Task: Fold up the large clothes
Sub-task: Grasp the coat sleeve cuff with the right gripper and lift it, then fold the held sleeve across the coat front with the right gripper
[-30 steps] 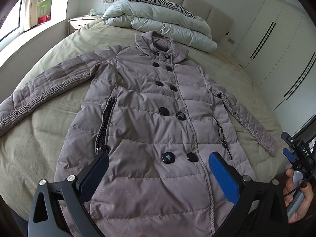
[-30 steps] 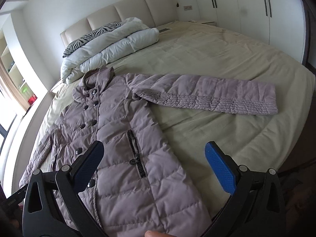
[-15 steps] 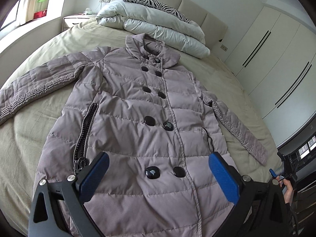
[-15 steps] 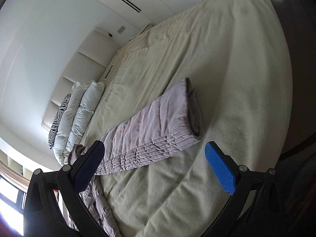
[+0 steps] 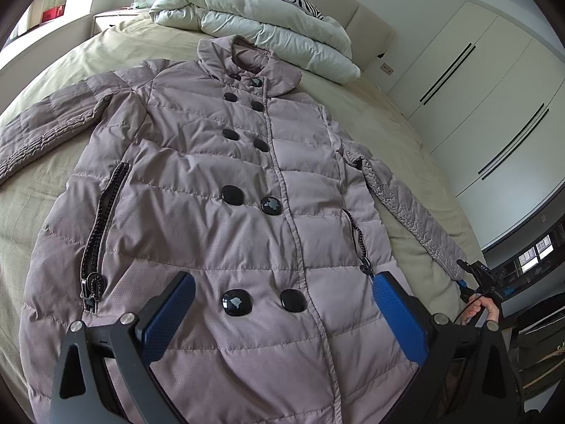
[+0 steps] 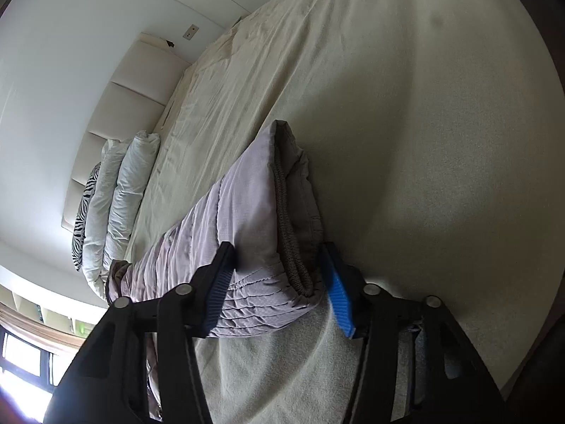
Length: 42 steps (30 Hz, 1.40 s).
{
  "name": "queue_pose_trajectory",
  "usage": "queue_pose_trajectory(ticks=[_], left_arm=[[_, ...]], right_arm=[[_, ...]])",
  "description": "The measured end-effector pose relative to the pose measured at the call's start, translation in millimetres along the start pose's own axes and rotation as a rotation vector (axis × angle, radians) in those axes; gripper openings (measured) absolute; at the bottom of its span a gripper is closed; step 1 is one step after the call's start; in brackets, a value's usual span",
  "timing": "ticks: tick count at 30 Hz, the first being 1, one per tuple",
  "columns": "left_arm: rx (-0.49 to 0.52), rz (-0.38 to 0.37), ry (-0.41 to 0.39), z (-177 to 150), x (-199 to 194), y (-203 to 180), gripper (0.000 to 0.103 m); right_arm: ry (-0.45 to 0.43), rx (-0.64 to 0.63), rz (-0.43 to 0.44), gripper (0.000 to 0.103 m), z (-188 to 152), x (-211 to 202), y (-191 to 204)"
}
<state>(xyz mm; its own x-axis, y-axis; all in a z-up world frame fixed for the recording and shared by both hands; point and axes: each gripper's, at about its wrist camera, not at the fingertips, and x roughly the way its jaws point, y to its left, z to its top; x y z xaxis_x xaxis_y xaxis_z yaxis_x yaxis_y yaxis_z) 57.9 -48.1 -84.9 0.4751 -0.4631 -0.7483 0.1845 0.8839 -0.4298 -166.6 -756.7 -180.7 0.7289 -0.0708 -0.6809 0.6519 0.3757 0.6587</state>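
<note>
We see a puffy mauve coat (image 5: pixel 219 190) lying buttoned and face up across the bed (image 5: pixel 42 190), collar toward the headboard end. Our left gripper (image 5: pixel 282 314) hovers wide over the hem, holding nothing. Our right gripper (image 6: pixel 279 279) is closing around the sleeve cuff (image 6: pixel 279 212) near the bed's side edge.

Coat (image 5: pixel 226 212) on bed (image 5: pixel 42 190), before duvet (image 5: pixel 268 31)
</note>
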Motion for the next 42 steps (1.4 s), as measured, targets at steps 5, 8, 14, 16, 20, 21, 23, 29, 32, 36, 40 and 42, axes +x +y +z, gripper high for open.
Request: queue_pose_trajectory(ticks=[5, 8, 14, 16, 20, 21, 23, 29, 32, 36, 40, 42], left_arm=[[-0.009, -0.014, -0.005, -1, -1, 3, 0.103], [-0.008, -0.026, -0.019, 0, -6, 5, 0.103], [-0.027, -0.045, -0.062, -1, -22, 18, 0.103], [-0.037, -0.044, -0.078, -2, -29, 25, 0.103], [-0.073, -0.044, -0.113, -2, -44, 47, 0.103], [-0.083, -0.039, -0.123, -2, -48, 53, 0.103], [-0.104, -0.029, -0.141, -3, -56, 68, 0.103], [-0.167, 0.021, -0.176, -8, -76, 111, 0.103], [-0.172, 0.026, -0.172, -8, -75, 119, 0.103], [-0.155, -0.034, -0.132, 0, -52, 106, 0.103], [-0.062, -0.129, -0.07, 22, -8, 55, 0.103], [-0.021, -0.188, -0.028, 37, 21, 22, 0.103]], right_arm=[[-0.021, -0.112, -0.035, 0.026, -1, -10, 35], [-0.071, -0.243, -0.058, 0.022, -13, -29, 89], [-0.123, -0.554, 0.02, 0.019, -60, -58, 244], [-0.115, -0.667, 0.056, 0.019, -89, -58, 300], [-0.053, -0.876, 0.103, 0.013, -172, -36, 402], [-0.027, -0.915, 0.115, 0.0, -193, -26, 420], [0.009, -0.993, 0.117, 0.0, -243, -9, 450], [0.17, -1.018, 0.143, 0.0, -353, 60, 488], [0.24, -0.877, 0.272, 0.002, -356, 63, 461], [0.18, -0.8, 0.297, 0.005, -332, 43, 419], [0.124, -0.764, 0.25, 0.053, -303, 27, 376], [0.103, -0.66, 0.264, 0.081, -287, 20, 347]])
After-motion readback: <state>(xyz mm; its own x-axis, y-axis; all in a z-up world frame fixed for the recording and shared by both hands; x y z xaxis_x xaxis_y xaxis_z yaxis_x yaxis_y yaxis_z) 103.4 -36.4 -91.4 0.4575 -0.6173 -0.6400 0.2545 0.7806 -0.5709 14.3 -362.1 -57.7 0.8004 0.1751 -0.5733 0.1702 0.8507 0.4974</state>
